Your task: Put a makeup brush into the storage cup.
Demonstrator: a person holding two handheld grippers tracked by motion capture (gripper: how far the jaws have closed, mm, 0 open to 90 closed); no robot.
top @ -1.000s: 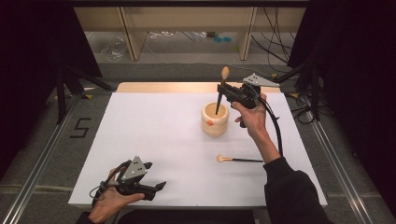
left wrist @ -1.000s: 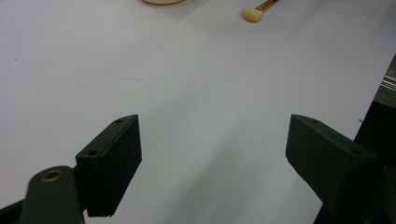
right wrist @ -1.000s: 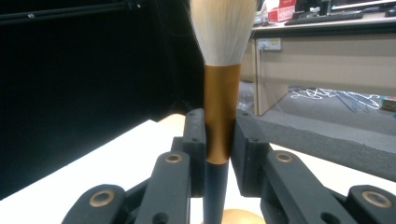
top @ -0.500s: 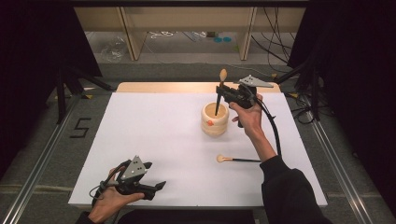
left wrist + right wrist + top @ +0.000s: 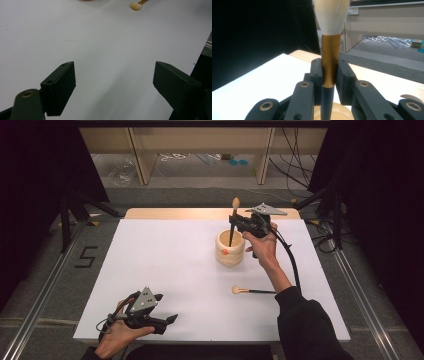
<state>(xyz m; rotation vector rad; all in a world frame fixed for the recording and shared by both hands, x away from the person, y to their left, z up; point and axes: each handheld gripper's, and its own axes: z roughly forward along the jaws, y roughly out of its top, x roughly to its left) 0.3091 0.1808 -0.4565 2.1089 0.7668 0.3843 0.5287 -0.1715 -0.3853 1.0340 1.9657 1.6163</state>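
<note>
Nearest, the left gripper [image 5: 167, 320] rests low at the near edge of the white table [image 5: 165, 255], its jaws spread wide with nothing between them. Farther out, a loose brush [image 5: 252, 291] lies flat on the table (pale head pointing left). Beyond it stands a wooden cup [image 5: 230, 249], and the right gripper [image 5: 329, 75] is clamped on the gold ferrule of an upright brush [image 5: 329, 57] whose handle reaches down into that cup.
</note>
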